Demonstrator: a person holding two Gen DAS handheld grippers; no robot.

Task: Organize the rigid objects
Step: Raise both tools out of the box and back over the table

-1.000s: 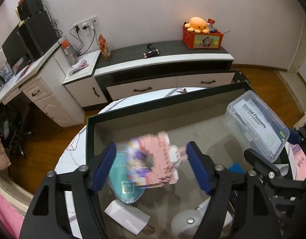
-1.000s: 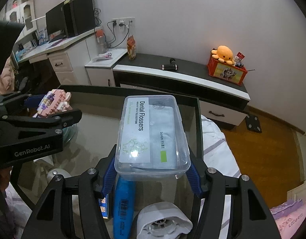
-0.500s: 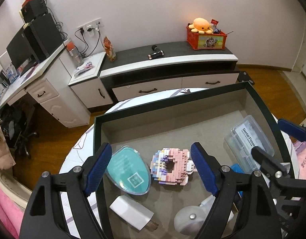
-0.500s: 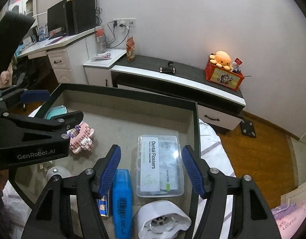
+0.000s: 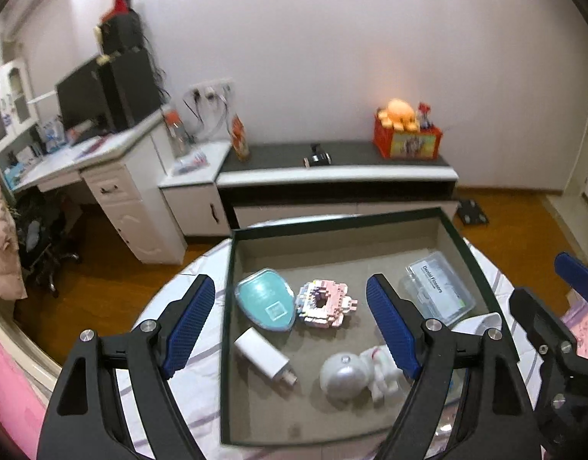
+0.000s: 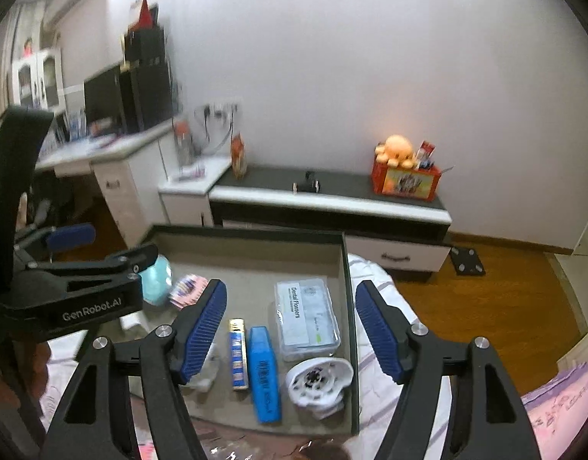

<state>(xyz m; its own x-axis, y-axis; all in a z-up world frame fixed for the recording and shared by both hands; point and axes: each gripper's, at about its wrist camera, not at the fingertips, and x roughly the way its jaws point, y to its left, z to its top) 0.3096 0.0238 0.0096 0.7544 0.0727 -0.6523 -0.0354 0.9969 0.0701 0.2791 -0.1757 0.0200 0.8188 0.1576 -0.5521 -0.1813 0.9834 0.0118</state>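
Inside the dark-rimmed grey storage box (image 5: 453,237), clear plastic flosser case (image 6: 306,315) and pink brick model (image 5: 324,304) lie apart, sorted; left gripper (image 5: 290,320) spread empty, right gripper (image 6: 292,330) opening, empty.

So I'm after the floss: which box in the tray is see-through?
The Dental Flossers box, against the tray right wall; its lid is clear, unlike the solid blue case beside it.
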